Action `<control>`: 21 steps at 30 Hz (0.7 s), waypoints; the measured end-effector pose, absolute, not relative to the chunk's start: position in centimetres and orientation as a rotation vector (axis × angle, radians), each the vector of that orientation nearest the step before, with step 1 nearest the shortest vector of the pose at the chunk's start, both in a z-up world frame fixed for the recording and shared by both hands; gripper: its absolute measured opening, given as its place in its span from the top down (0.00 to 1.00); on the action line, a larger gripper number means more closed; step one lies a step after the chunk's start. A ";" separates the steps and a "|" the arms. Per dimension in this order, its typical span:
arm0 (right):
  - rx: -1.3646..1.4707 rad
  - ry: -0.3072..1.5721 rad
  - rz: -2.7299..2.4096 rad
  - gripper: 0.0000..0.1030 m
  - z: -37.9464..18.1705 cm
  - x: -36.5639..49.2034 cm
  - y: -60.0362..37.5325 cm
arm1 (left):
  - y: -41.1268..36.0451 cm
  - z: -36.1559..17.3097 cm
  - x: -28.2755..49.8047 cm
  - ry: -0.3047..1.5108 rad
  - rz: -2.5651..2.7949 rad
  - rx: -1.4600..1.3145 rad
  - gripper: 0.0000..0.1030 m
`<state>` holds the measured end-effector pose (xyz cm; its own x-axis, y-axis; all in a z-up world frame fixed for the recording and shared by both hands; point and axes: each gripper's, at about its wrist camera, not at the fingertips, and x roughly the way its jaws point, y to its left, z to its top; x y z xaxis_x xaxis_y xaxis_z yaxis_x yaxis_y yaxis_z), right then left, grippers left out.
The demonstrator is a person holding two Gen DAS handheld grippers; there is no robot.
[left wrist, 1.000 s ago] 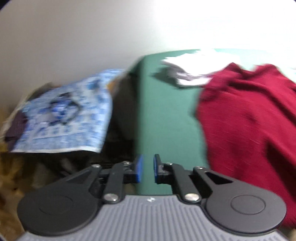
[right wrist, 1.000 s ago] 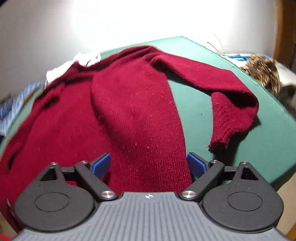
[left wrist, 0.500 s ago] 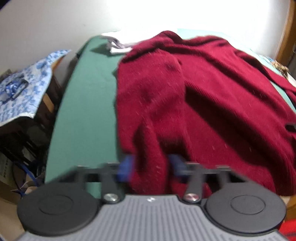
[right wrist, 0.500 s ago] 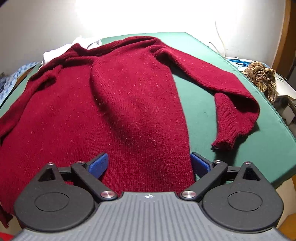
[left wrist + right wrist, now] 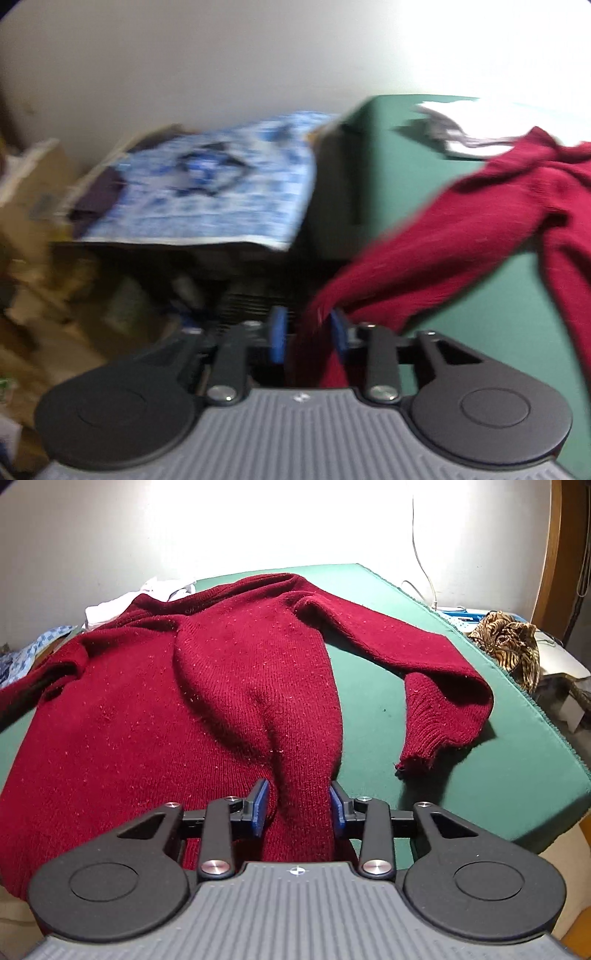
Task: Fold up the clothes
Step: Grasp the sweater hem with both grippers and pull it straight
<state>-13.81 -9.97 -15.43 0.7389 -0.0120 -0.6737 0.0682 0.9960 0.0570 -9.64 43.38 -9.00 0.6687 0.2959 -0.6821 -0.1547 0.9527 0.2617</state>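
Currently a dark red knitted sweater [image 5: 155, 709] lies spread on the green cloth-covered table [image 5: 480, 760], body toward the near edge, neckline at the far side.

Right gripper [image 5: 298, 806]: jaws closing, with a raised fold of the sweater's near hem between the blue pads [image 5: 258, 806]; both pads sit against the knit, so the fold is pinched. To the right of it, one sleeve runs out along the table and bends back toward the near edge, ribbed cuff resting on the green cloth.

Left gripper [image 5: 307, 334]: view blurred. Jaws opening; the end of the other sleeve [image 5: 436, 258] hangs between its blue pads. The right pad meets the fabric; contact at the left pad cannot be told. This sleeve stretches from the gripper up to the sweater's shoulder at the far right.

Surroundings: white cloth [image 5: 110, 609] at the far left of the table, touching the sweater; blue-and-white patterned fabric [image 5: 214, 188] left of the table; brown patterned fabric [image 5: 509, 642] off its right edge.
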 end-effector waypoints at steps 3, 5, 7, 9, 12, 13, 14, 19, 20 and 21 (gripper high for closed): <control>0.091 0.741 -0.035 0.58 -15.4 -13.9 -10.3 | 43.6 -7.7 -12.1 0.768 0.237 0.220 0.46; 0.079 0.741 -0.028 0.54 -15.5 -14.0 -10.2 | 42.9 -6.9 -14.4 0.775 0.132 0.179 0.43; 0.068 0.736 -0.024 0.47 -15.6 -14.1 -10.1 | 40.9 -6.7 -16.6 0.789 -0.024 0.109 0.37; 0.053 0.729 -0.014 0.38 -15.8 -14.2 -9.8 | 37.3 -7.7 -18.4 0.817 -0.173 0.098 0.27; 0.033 0.735 0.002 0.29 -15.9 -14.0 -9.3 | 31.6 -10.0 -20.1 0.863 -0.333 0.101 0.22; 0.035 0.739 0.011 0.27 -15.8 -13.8 -9.2 | 29.9 -10.8 -20.4 0.879 -0.365 0.097 0.22; 0.028 0.742 0.023 0.26 -15.8 -13.8 -9.2 | 28.3 -11.5 -20.4 0.893 -0.386 0.086 0.20; 0.002 0.747 0.094 0.29 -15.8 -13.9 -9.7 | 24.9 -14.0 -19.0 0.965 -0.376 -0.014 0.18; -0.006 0.747 0.109 0.31 -15.7 -14.0 -9.8 | 24.3 -13.9 -18.8 0.965 -0.366 -0.023 0.26; -0.010 0.751 0.123 0.34 -15.7 -14.2 -10.1 | 23.9 -13.7 -18.7 0.965 -0.356 -0.038 0.39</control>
